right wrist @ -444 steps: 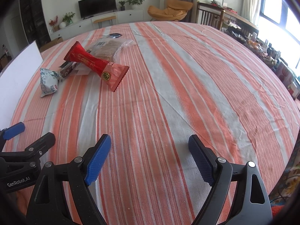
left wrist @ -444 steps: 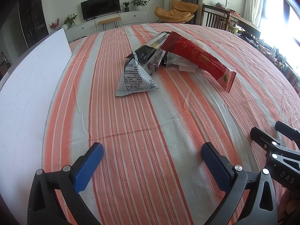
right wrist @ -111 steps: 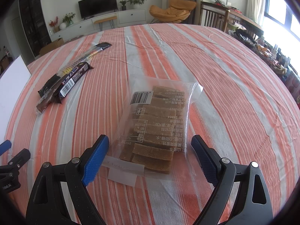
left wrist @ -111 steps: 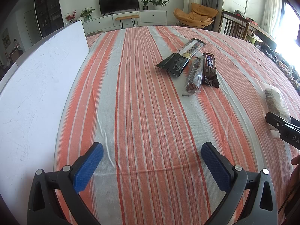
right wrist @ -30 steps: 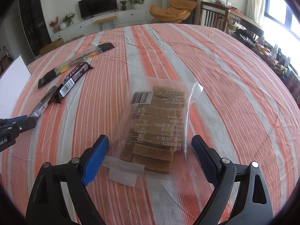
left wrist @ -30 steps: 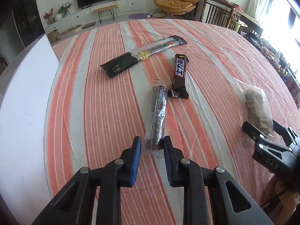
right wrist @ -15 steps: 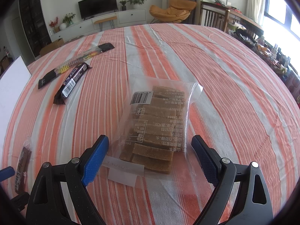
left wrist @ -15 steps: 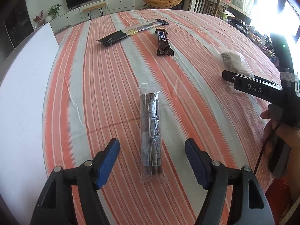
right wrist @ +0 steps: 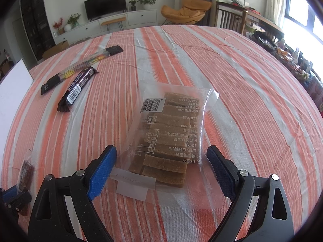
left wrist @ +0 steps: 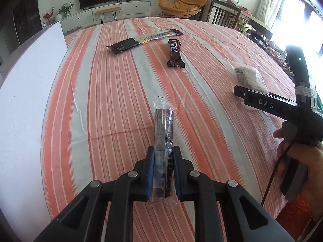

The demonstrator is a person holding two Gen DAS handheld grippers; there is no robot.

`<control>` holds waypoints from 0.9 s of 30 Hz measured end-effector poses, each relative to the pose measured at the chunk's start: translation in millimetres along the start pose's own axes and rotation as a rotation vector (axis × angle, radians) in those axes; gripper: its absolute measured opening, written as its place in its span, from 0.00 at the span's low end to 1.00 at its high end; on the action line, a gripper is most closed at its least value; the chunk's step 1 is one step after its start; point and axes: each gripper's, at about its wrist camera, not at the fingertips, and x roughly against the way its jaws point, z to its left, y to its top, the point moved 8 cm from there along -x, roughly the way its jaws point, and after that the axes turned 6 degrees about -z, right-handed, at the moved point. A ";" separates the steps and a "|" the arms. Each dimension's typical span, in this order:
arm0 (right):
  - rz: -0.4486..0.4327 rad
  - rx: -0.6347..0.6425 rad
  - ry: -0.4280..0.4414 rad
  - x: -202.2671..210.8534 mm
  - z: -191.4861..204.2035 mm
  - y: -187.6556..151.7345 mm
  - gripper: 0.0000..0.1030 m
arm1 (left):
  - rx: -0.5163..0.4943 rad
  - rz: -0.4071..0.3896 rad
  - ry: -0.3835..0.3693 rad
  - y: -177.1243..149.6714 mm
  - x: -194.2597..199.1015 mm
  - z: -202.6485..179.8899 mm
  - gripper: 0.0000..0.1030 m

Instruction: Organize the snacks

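My left gripper (left wrist: pixel 163 151) is shut on the near end of a clear-wrapped dark snack stick (left wrist: pixel 164 129), which points away over the striped cloth; the stick also shows at the left edge of the right wrist view (right wrist: pixel 26 171). My right gripper (right wrist: pixel 161 161) is open, its blue pads either side of a clear bag of brown biscuit slices (right wrist: pixel 169 133) lying flat; the bag also shows in the left wrist view (left wrist: pixel 248 78). A dark chocolate bar (left wrist: pixel 174 53) (right wrist: pixel 77 87) and a long black-and-clear packet (left wrist: pixel 143 40) (right wrist: pixel 80 68) lie farther back.
The table wears an orange and grey striped cloth (left wrist: pixel 101 80). A white board (left wrist: pixel 22 92) lies along the left side. The right gripper's body and the hand holding it (left wrist: pixel 298 117) show at the right of the left wrist view. Chairs and a TV unit stand beyond the table.
My left gripper, open around the stick half a second ago, has shut on its near end. The right gripper has stayed open around the biscuit bag.
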 end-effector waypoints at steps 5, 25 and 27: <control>0.023 -0.038 0.014 3.5 -7.8 1.9 0.74 | 0.052 -0.049 -0.068 -1.9 38.8 -3.2 0.16; 0.043 -0.457 0.733 140.1 45.3 15.1 0.23 | 0.246 -0.387 -0.230 35.4 244.5 49.2 0.16; 0.034 -0.389 0.871 171.0 99.0 39.6 0.12 | 0.289 -0.444 -0.160 40.5 266.4 83.5 0.16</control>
